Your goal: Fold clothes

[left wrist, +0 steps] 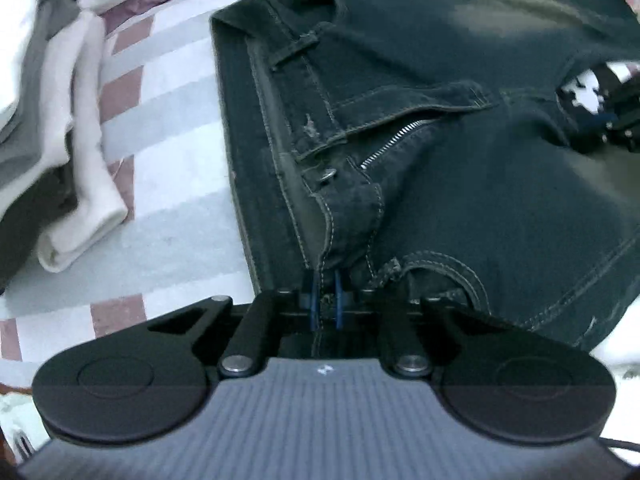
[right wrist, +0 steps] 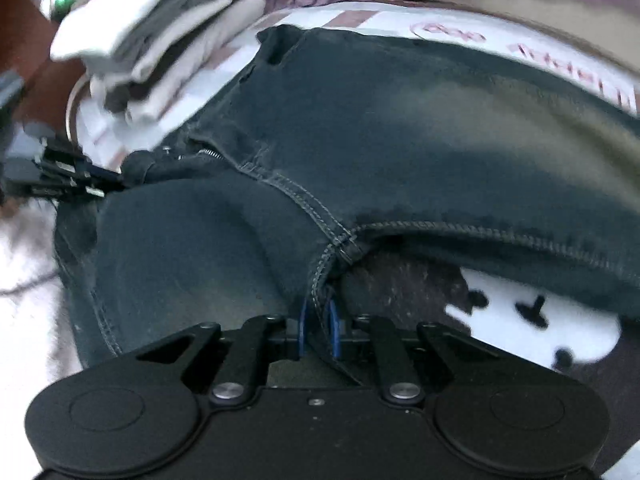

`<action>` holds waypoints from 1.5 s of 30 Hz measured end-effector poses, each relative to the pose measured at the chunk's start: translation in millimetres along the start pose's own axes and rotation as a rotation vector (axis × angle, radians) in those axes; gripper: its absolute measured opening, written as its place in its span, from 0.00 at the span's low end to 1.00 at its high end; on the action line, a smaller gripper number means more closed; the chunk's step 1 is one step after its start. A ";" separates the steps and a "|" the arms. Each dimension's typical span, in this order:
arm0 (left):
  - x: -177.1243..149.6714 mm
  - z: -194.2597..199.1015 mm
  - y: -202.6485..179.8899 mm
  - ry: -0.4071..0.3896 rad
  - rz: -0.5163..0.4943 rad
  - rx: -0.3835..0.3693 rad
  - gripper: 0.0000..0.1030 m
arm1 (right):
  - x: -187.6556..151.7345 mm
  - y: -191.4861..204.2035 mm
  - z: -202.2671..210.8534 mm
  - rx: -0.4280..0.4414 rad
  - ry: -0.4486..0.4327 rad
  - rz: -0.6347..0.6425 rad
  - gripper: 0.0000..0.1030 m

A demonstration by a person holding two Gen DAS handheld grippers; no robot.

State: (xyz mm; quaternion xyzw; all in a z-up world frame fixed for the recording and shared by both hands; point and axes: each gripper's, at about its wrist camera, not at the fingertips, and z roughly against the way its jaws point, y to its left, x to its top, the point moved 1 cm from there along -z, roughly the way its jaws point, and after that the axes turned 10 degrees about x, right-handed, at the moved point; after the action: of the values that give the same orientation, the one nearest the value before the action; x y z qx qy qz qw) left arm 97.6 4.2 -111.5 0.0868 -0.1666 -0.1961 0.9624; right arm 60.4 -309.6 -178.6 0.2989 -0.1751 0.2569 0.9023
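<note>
While clamped on the waistband of the dark jeans (left wrist: 460,160), left gripper (left wrist: 325,306) just below the open fly; right gripper (right wrist: 318,320) pinching the crotch seam, folded clothes stack (right wrist: 160,52) well beyond, up-left.

jeans (left wrist: 460,200) right of folded pile (left wrist: 52,128)

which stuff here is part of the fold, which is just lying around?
In the job:
dark jeans
left gripper, jaws shut on waistband
right gripper, jaws shut on crotch seam

Just lying about:
stack of folded clothes
striped bedsheet
black-and-white fabric
</note>
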 end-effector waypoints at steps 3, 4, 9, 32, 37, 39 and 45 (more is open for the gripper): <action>6.6 4.4 -0.9 -0.014 0.009 0.025 0.09 | 1.6 10.8 -6.1 -0.052 0.027 0.053 0.20; 9.1 7.4 0.0 -0.028 0.025 0.030 0.10 | 0.9 12.5 -8.2 -0.058 0.028 0.057 0.22; 41.2 28.3 23.4 -0.143 0.208 0.025 0.49 | -6.7 13.9 -3.9 0.045 0.072 0.070 0.27; 185.0 -109.9 42.2 -0.262 0.610 -0.037 0.52 | -62.8 -143.0 99.2 -0.053 -0.508 -0.686 0.47; 183.9 -94.5 33.6 -0.364 0.556 0.009 0.13 | -71.1 -152.2 100.3 -0.148 -0.548 -0.750 0.48; 183.1 -76.6 34.3 -0.437 0.564 0.064 0.13 | -70.3 -148.3 97.2 -0.196 -0.532 -0.725 0.47; 182.4 -85.9 44.0 -0.409 0.581 0.168 0.15 | -64.7 -133.3 89.5 -0.236 -0.483 -0.614 0.48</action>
State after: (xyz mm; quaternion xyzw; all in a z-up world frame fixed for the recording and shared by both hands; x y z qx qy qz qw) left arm 301.6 -21.2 -128.8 0.0736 -0.3888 0.0865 0.9143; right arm 69.4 -481.0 -200.8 0.2836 -0.3129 -0.1238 0.8980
